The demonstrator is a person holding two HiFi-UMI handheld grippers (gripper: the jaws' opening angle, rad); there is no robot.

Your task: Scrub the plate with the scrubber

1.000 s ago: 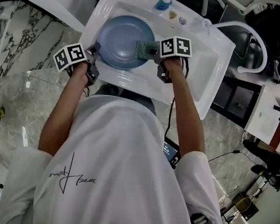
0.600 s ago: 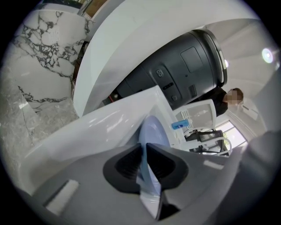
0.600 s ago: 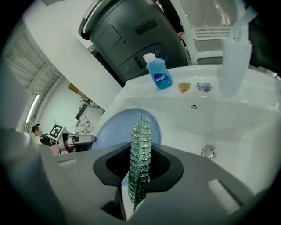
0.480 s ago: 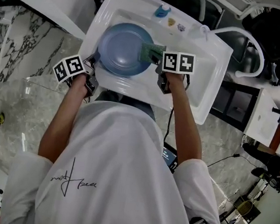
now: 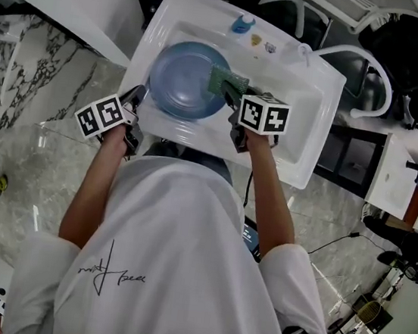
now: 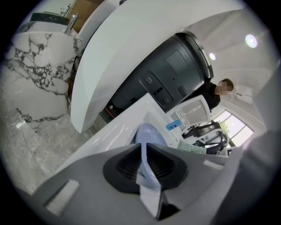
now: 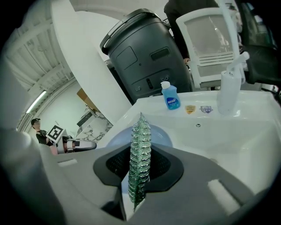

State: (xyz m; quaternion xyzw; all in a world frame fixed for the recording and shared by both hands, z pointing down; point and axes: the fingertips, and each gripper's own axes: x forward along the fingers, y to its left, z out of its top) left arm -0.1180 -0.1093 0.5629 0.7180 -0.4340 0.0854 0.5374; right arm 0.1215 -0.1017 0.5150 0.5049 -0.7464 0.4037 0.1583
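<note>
The round pale-blue plate (image 5: 182,79) sits over the basin of the white rectangular sink (image 5: 308,107). The left tool (image 5: 140,98) is clenched on its rim at 8 o'clock. The right tool (image 5: 232,95) grasps the thin green mesh scrubber (image 5: 228,79) edge-on, over the plate's 3 o'clock edge. A small blue soap bottle (image 5: 241,24) stands at the sink's 12 o'clock.

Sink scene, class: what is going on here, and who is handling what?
A person stands over a white sink with a gripper in each hand. The left gripper clamps the blue plate by its rim, over the basin. The right gripper pinches a green scrubber at the plate's right edge; whether it touches the plate can't be told.
</note>
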